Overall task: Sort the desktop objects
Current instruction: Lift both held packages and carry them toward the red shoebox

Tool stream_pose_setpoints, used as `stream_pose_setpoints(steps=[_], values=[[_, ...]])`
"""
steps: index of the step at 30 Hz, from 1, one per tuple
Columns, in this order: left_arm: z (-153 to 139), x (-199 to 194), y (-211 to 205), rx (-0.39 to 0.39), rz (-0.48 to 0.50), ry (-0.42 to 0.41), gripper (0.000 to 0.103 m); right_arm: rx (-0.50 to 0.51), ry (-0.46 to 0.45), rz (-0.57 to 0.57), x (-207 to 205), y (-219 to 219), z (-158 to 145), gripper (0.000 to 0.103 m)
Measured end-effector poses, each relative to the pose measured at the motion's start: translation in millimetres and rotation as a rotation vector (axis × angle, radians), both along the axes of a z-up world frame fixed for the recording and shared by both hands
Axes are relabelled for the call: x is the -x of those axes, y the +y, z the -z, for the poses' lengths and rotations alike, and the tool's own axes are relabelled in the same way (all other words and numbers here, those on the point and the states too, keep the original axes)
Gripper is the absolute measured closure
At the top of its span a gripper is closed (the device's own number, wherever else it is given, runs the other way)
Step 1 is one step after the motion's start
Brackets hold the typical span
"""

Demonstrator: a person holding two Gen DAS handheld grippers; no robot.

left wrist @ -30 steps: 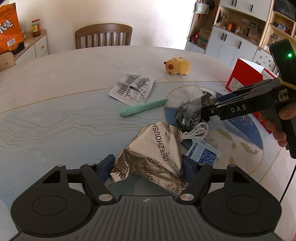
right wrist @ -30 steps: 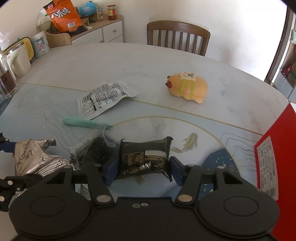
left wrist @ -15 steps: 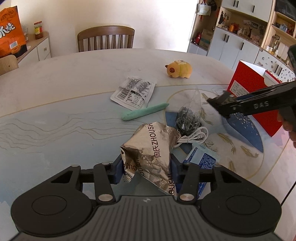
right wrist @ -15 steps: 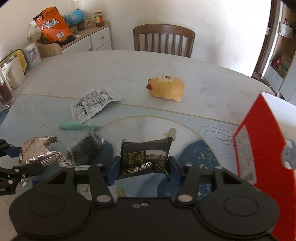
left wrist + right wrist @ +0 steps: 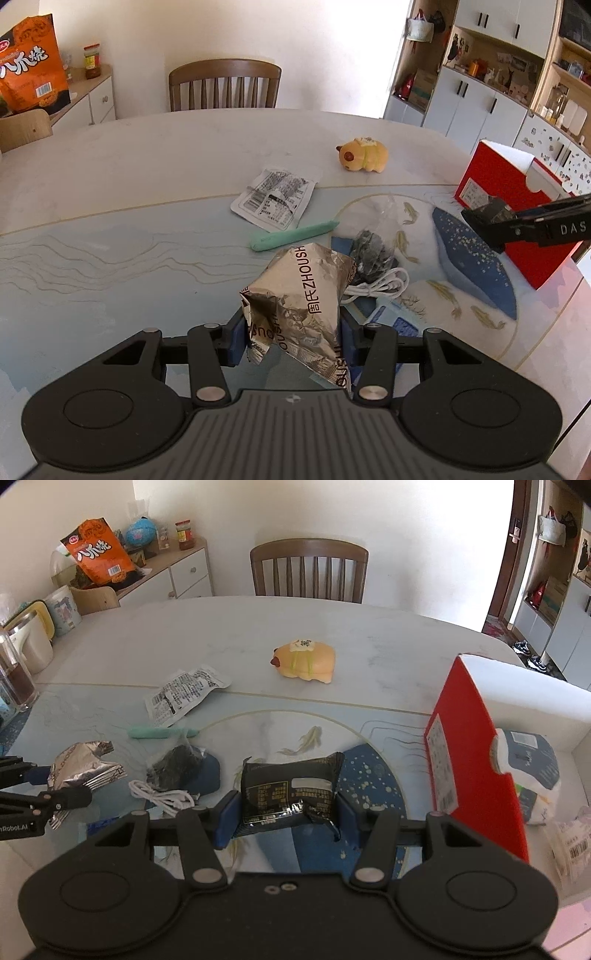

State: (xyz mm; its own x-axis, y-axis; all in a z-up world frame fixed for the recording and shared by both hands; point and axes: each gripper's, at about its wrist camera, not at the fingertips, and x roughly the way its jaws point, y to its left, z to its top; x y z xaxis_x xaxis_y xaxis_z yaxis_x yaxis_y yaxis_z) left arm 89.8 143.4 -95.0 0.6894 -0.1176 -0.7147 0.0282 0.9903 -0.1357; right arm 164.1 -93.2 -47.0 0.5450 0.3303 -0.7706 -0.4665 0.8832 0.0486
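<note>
Left gripper [image 5: 291, 341] clamped on a crumpled silver foil packet [image 5: 301, 295], held above the table [image 5: 110, 192]. Right gripper [image 5: 282, 814] clamped on a black snack packet [image 5: 288, 790], held above the blue patch of the table, just beside the red box [image 5: 465, 746]. Inside the box, a white and blue bag [image 5: 532, 771]. On the table: a yellow plush toy [image 5: 306, 661] far from both grippers, a flat white printed sachet [image 5: 184, 694], a green pen [image 5: 155, 732] near it, a clear bag of dark bits [image 5: 177, 766] and a coiled white cable [image 5: 162, 797] touching that bag. Behind the table, a wooden chair [image 5: 308, 572].
</note>
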Motion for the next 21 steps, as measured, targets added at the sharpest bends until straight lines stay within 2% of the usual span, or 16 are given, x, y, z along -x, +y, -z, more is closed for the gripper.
stream_pose_setpoints(steps=[11, 21], values=[[-19.6, 10.7, -14.7, 0.022, -0.005, -0.010, 0.056, -0.024, -0.014, 0.015, 18.7, -15.3, -14.0, 0.048], [-32.0, 17.6, -37.7, 0.031, 0.036, -0.023, 0.056, -0.039, -0.019, 0.038, 32.6, -35.2, -21.2, 0.048]])
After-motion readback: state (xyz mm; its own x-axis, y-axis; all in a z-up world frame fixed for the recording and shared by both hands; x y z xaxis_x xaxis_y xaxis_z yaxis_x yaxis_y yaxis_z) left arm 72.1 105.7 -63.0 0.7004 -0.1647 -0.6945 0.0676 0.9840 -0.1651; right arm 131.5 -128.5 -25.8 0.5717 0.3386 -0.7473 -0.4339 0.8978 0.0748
